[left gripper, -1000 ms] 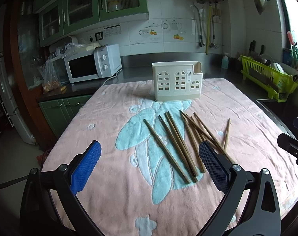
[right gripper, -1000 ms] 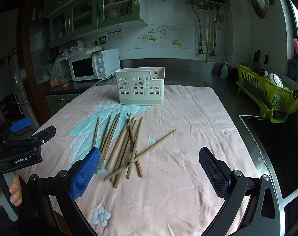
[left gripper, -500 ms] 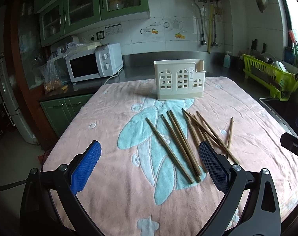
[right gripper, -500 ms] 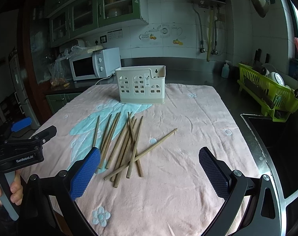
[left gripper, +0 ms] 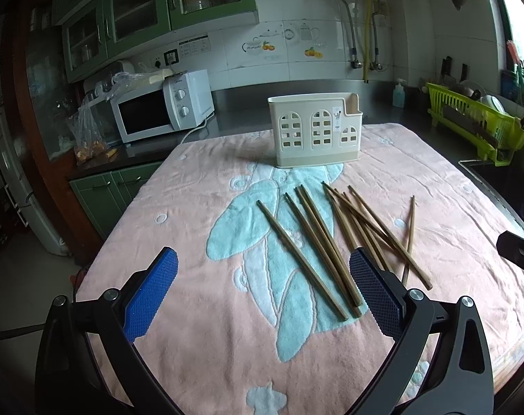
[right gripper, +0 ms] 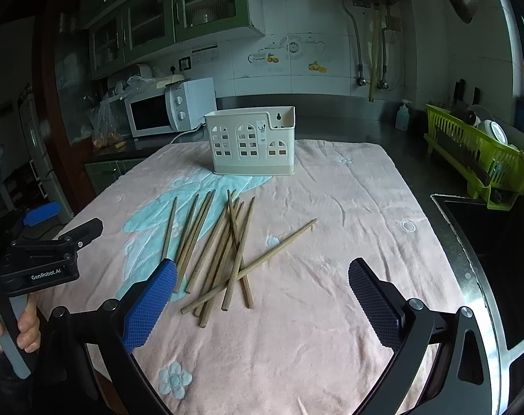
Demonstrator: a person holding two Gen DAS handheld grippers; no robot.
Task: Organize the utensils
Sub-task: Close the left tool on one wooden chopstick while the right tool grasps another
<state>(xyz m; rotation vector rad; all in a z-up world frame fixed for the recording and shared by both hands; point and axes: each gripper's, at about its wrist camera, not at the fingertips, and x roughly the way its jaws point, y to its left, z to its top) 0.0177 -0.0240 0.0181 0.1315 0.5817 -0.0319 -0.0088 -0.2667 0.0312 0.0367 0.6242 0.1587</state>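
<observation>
**Plainly lettered: "GenRobot.AI" on the left tool, chopsticks loose on the bench**

Only one piece of writing reads cleanly: white letters spelling "GenRobot.AI" on the black body of the left gripper (right gripper: 42, 263), seen from the right wrist view with a hand (right gripper: 9, 328) wrapped round its pale handle. A small sticker (left gripper: 337, 119) sits on the front of the cream utensil holder (left gripper: 314, 131), its print too small to read, and a notice (left gripper: 194, 45) on the tiled wall is likewise illegible.

Both sets of jaws stand wide apart and hold nothing; the left gripper's blue pads (left gripper: 150, 294) and the right gripper (right gripper: 262, 304) hover over the near edge of the bench.

A pink towel (left gripper: 193, 242) with a pale blue figure covers the bench. The wooden chopsticks (left gripper: 324, 238) lie scattered across its middle, several crossing one another, one (left gripper: 410, 231) lying a little off toward the right edge. The utensil holder stands upright near the far edge, apart from the chopsticks.

Behind it runs a dark counter with a white microwave (left gripper: 161, 107) toward the far left corner, green glass-fronted cabinets (left gripper: 151, 3) above, and white tiles with fruit and teapot decals. A lime dish rack (left gripper: 476, 124) sits at the far right, beside a soap bottle (left gripper: 398, 94).
</observation>
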